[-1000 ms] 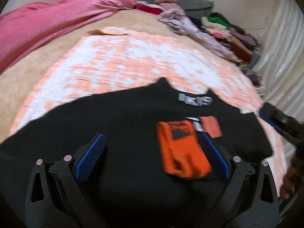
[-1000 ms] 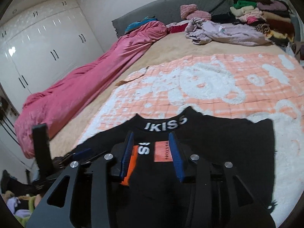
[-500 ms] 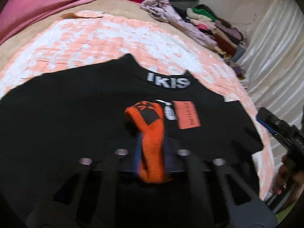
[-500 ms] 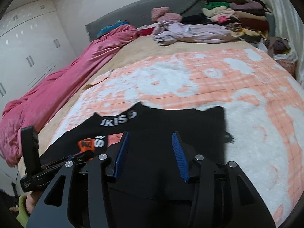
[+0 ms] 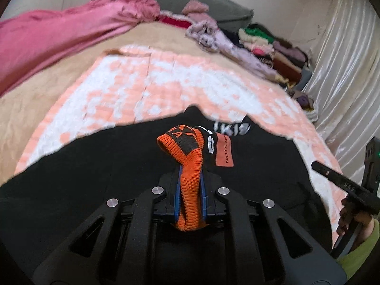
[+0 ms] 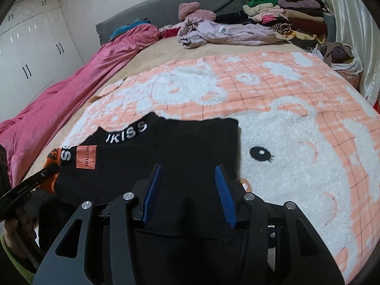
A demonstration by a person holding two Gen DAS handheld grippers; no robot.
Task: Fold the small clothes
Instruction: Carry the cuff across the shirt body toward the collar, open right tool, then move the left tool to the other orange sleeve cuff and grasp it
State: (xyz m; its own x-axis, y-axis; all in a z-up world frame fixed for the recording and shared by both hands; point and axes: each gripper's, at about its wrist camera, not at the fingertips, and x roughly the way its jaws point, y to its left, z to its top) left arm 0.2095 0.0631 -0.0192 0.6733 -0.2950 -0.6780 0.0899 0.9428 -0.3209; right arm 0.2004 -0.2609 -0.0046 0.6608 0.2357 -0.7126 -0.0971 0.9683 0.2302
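Left gripper [image 5: 190, 190] clamped on the orange cuff [image 5: 190, 166]; right gripper [image 6: 187, 194] released over the black garment [image 6: 180, 147].

The blue pads of the left gripper press the ribbed orange cuff from both sides, and the cuff stands up from the black garment. The jaws of the right gripper stand apart above the right part of this garment, with only flat black cloth under them. The garment lies on the near end of the peach and white blanket [image 6: 296, 123]. Beyond the blanket, a pile of clothes [image 6: 285, 16] sits near the grey headboard [image 6: 171, 7].
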